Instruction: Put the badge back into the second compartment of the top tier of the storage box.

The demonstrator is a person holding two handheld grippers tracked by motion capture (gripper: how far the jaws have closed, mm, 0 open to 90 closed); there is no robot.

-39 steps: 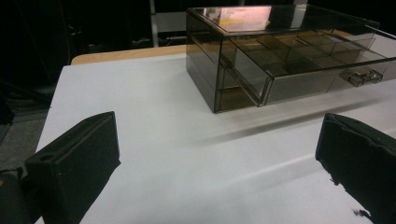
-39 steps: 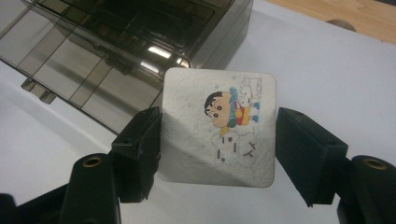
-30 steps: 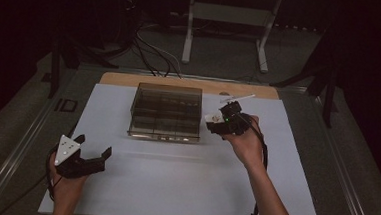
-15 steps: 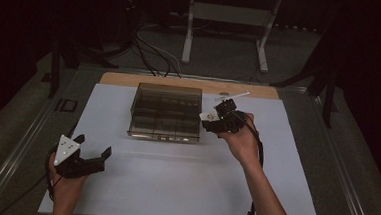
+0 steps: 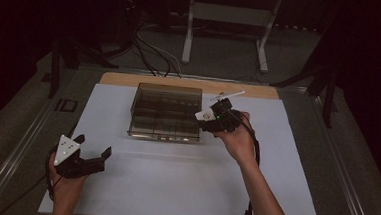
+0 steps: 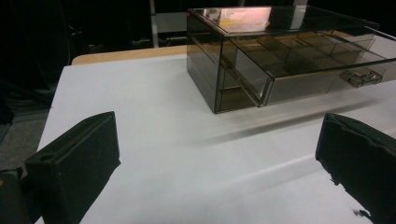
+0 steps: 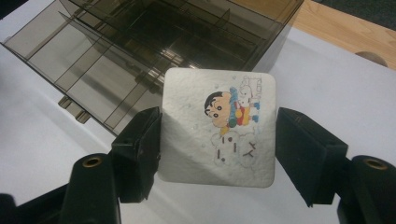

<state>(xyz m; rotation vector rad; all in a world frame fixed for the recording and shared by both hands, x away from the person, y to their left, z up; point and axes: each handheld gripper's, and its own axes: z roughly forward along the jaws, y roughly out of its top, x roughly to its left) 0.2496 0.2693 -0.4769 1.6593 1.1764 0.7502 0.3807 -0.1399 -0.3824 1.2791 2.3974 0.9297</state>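
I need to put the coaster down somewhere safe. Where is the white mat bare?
Bare: the wide strip of white mat between the drawer box and the near edge, and right of the right gripper. Crowded: beside the box, where that gripper holds the coaster.

A square white cartoon-printed coaster (image 7: 217, 128) sits between the right gripper (image 7: 218, 144) jaws; behind it, a smoky transparent plastic drawer box (image 7: 154, 42) on the white table (image 7: 336, 88)

Left gripper (image 5: 98, 157) fingers spread; right gripper (image 5: 205, 119) raised.
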